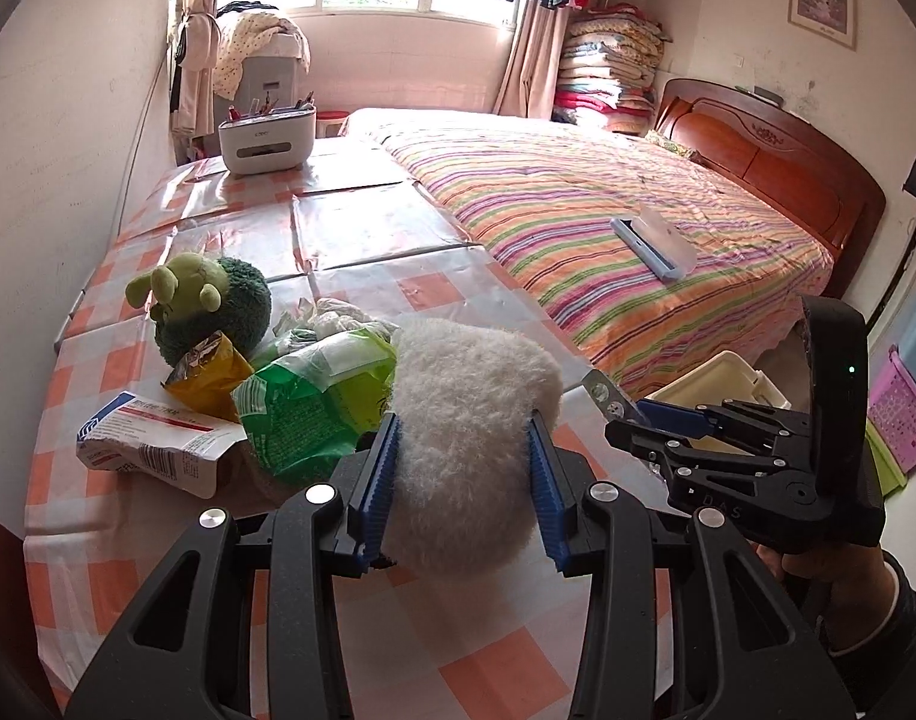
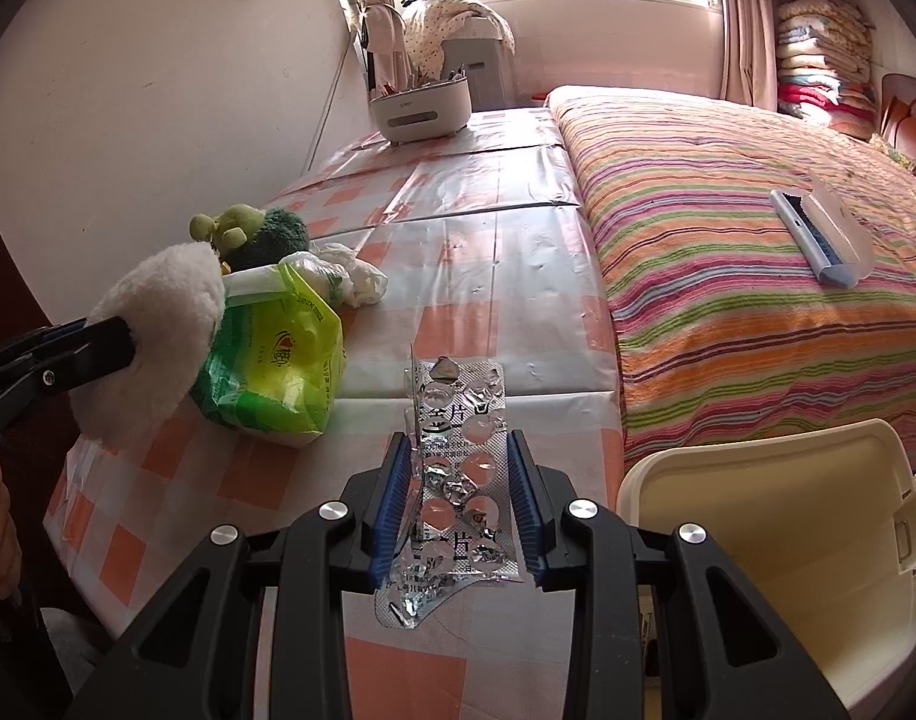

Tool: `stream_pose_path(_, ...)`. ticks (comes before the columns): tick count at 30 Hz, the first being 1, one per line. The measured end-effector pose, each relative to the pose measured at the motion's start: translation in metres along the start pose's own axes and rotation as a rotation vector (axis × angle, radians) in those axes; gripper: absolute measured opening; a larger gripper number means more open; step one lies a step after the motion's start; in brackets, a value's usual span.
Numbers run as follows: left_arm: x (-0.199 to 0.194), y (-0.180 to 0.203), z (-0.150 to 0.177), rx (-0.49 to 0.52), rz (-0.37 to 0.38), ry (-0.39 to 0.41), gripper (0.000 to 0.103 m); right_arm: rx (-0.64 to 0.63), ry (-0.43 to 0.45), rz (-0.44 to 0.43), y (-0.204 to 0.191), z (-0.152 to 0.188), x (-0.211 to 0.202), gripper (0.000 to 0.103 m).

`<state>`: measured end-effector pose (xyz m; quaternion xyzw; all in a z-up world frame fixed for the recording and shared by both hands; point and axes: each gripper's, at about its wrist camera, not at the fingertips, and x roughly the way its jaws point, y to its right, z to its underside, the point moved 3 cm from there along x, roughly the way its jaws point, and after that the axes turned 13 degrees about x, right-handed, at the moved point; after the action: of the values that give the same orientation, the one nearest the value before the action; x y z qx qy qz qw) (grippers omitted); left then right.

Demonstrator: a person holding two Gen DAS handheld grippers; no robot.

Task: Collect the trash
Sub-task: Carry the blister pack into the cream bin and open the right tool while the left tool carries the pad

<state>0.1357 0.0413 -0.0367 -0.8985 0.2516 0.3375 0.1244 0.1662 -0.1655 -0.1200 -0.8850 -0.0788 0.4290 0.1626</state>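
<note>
My left gripper [image 1: 465, 429] is shut on a white fluffy plush [image 1: 469, 420], held over the checked table [image 1: 158, 570]; the plush also shows in the right wrist view [image 2: 152, 348]. My right gripper [image 2: 460, 450] is shut on an empty silver pill blister pack [image 2: 458, 480], near the table's right edge beside a cream bin [image 2: 757, 540]. On the table lie a green plastic wrapper [image 1: 314, 402], a yellow snack packet [image 1: 209, 375], a white medicine box [image 1: 152, 444] and crumpled tissue [image 2: 356, 276]. A green plush toy [image 1: 200, 306] sits behind them.
A white desk organiser [image 1: 266, 141] stands at the table's far end. The striped bed [image 1: 607, 228] lies to the right with a blue-and-white case [image 1: 655, 243] on it. A pink basket [image 1: 901, 414] sits on the floor. The wall is on the left.
</note>
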Motion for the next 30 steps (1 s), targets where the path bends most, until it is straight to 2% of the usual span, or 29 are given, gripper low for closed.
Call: stream_pose_path(30, 0.057, 0.104, -0.045, 0.123, 0.144, -0.016, 0.041, 0.151, 0.141, 0.164, 0.088, -0.011, -0.048, 0.032)
